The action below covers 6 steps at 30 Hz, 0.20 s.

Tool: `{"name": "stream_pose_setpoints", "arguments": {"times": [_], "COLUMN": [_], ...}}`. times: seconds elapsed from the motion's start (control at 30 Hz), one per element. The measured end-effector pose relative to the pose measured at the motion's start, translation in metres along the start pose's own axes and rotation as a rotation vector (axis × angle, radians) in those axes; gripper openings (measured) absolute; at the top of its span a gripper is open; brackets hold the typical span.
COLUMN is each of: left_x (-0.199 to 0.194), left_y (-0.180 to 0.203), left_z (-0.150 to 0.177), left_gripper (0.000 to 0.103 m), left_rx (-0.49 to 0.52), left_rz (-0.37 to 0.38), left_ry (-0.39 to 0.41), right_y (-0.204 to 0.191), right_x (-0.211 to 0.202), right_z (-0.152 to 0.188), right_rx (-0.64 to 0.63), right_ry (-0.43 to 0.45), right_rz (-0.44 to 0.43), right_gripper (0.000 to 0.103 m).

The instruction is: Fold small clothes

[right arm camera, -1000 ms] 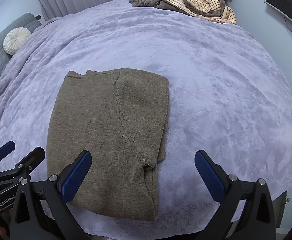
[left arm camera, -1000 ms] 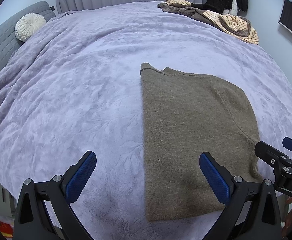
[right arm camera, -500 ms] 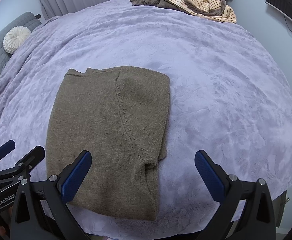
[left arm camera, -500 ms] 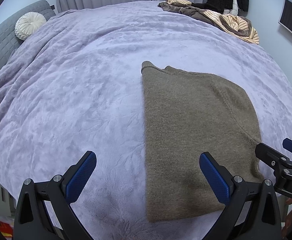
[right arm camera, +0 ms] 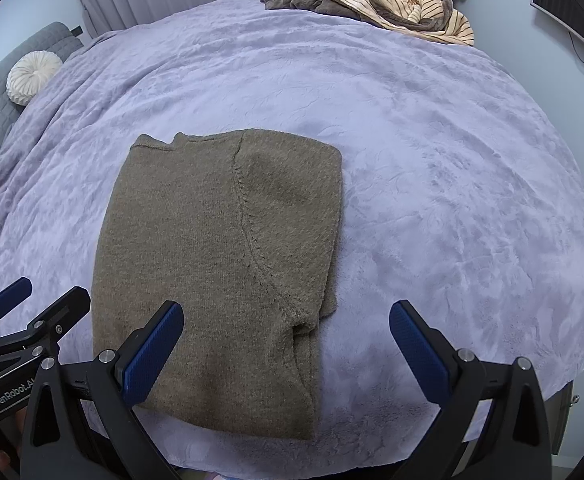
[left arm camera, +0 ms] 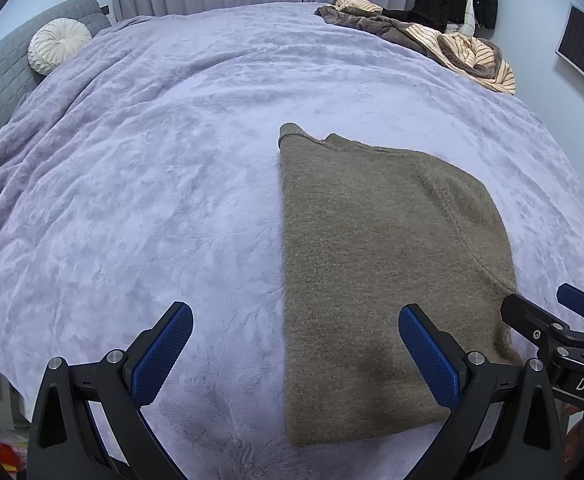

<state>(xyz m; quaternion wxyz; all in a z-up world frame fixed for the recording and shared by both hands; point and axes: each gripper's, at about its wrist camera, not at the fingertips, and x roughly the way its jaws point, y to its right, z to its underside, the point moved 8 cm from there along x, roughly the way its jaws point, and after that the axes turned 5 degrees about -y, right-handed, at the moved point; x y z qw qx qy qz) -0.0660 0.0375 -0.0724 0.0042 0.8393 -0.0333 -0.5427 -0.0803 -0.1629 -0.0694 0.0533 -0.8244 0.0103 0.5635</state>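
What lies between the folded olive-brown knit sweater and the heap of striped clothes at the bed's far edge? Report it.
Only bare lilac plush blanket separates the folded olive-brown knit sweater from the heap of striped clothes, as the right wrist view shows.

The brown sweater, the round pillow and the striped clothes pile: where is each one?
sweater [right arm camera: 195, 264], right wrist view, middle of its folded top face
pillow [left arm camera: 59, 45], left wrist view, its pleated centre
striped clothes [right arm camera: 412, 8], right wrist view, striped fabric in the pile
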Motion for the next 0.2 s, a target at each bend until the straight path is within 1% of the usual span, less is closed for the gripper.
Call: {"name": "stream_pose_setpoints", "arguments": {"times": [0.2], "left_x": [-0.0037], "left_y": [0.0029], "left_z": [-0.0013], "left_gripper": [0.103], "left_rx": [0.021], "left_rz": [-0.008], "left_ry": [0.019], "right_y": [0.0001], "right_x": [0.0003], "right_z": [0.0001], "right_rx": [0.001], "right_ry": [-0.001], "right_rz": [0.002], "right_gripper": [0.102]}}
